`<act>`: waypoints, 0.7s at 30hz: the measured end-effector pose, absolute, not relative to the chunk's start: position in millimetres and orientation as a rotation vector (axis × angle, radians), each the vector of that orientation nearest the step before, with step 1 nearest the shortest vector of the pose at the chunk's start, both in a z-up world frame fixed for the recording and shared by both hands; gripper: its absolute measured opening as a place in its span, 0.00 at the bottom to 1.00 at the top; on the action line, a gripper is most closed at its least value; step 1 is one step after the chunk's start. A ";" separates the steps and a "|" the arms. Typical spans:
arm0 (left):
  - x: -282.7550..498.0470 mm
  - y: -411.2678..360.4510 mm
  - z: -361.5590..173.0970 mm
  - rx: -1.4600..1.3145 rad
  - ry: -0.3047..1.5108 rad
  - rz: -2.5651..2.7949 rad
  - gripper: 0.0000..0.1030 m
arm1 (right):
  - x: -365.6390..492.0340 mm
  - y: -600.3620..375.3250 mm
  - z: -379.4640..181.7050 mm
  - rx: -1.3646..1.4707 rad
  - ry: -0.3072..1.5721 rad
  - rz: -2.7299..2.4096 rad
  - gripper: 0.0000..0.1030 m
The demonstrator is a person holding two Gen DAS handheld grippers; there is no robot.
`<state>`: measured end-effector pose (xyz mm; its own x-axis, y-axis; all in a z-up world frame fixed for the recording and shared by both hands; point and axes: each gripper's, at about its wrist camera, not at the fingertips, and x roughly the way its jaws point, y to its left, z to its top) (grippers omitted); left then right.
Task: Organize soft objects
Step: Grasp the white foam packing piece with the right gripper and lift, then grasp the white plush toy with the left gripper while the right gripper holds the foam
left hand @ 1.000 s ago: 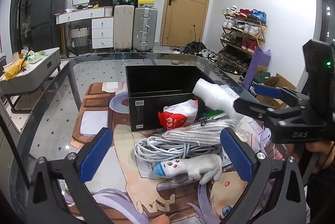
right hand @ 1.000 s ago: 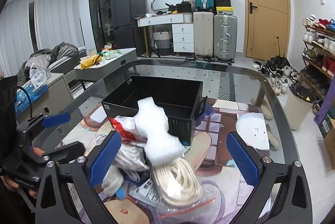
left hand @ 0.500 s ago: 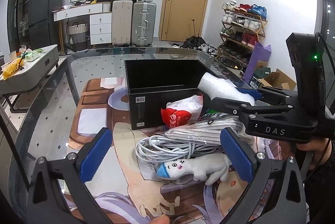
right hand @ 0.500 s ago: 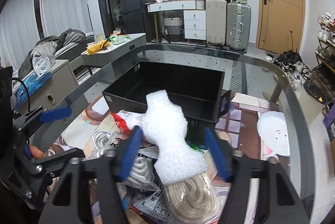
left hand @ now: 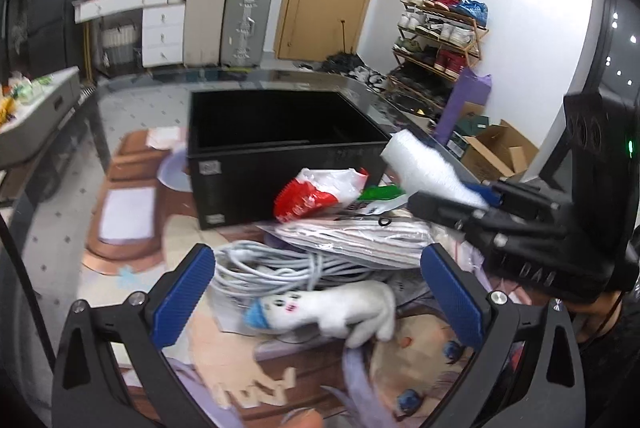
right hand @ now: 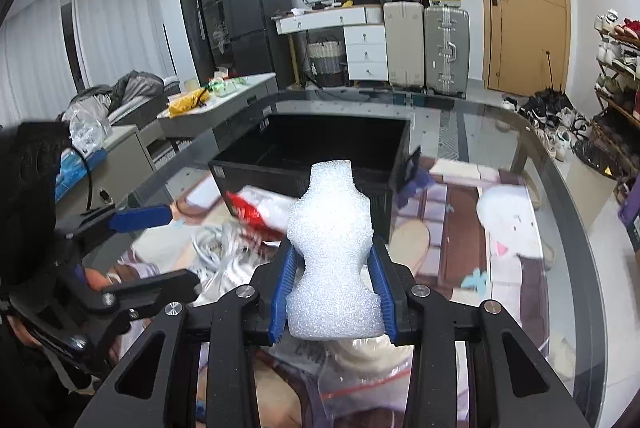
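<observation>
Item 1. Foam piece (right hand: 330, 248), white, waisted outline. Stands upright between the blue pads (right hand: 282, 296) of the right hand-held gripper (right hand: 332, 298), whose jaws are closing on its lower half; the pads already touch both flanks. Held low on the body, probably so the upper part stays clear for tipping into the bin. Location: above the pile, just in front of the bin's near wall.

Item 2. Black bin (left hand: 280, 151), open-topped, on the glass worktop (right hand: 560, 187). Looks empty as far as the inside shows (the far corner is in shadow). Set directly behind the pile, evidently as the destination.

Item 3. Pile on the worktop: grey coiled cable (left hand: 272, 268), red-and-white plastic bag (left hand: 316, 191), a bagged striped bundle (left hand: 360, 232), white plush toy (left hand: 336, 308) with a blue cap. All loose, overlapping, not yet sorted.

Item 4. Left hand-held gripper (left hand: 316, 292): jaws wide, nothing between the pads; it hovers over the plush toy and cable, angled downward, likely lined up for the next pick.

Item 5. Right hand-held gripper, pose: pitched forward and down toward the bin, a hand (left hand: 596, 312) partly visible beneath its body in the left wrist view.
</observation>
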<state>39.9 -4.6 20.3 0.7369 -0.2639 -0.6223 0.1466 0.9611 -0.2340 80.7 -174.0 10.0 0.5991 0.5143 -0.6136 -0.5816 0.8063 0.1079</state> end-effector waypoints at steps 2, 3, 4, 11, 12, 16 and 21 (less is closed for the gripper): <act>41.4 -7.4 18.5 -0.184 0.720 -0.237 1.00 | 78.3 -177.3 7.4 -0.100 0.690 0.641 0.36; 41.9 -8.3 17.9 -0.192 0.726 -0.245 1.00 | 76.8 -178.6 5.9 -0.096 0.695 0.646 0.36; 42.9 -10.7 18.7 -0.198 0.730 -0.251 1.00 | 74.1 -179.2 4.6 -0.097 0.696 0.657 0.36; 48.8 -16.2 17.6 -0.214 0.758 -0.282 0.98 | 55.7 -178.3 -0.9 -0.113 0.693 0.687 0.36; 49.0 -17.3 17.1 -0.218 0.762 -0.285 0.98 | 54.5 -180.0 -1.1 -0.107 0.690 0.686 0.36; 47.4 -17.4 15.3 -0.197 0.770 -0.301 0.93 | 51.0 -189.4 1.6 -0.087 0.672 0.671 0.36; 35.0 -11.1 9.6 -0.171 0.787 -0.286 0.93 | 48.9 -197.9 3.7 -0.079 0.662 0.656 0.36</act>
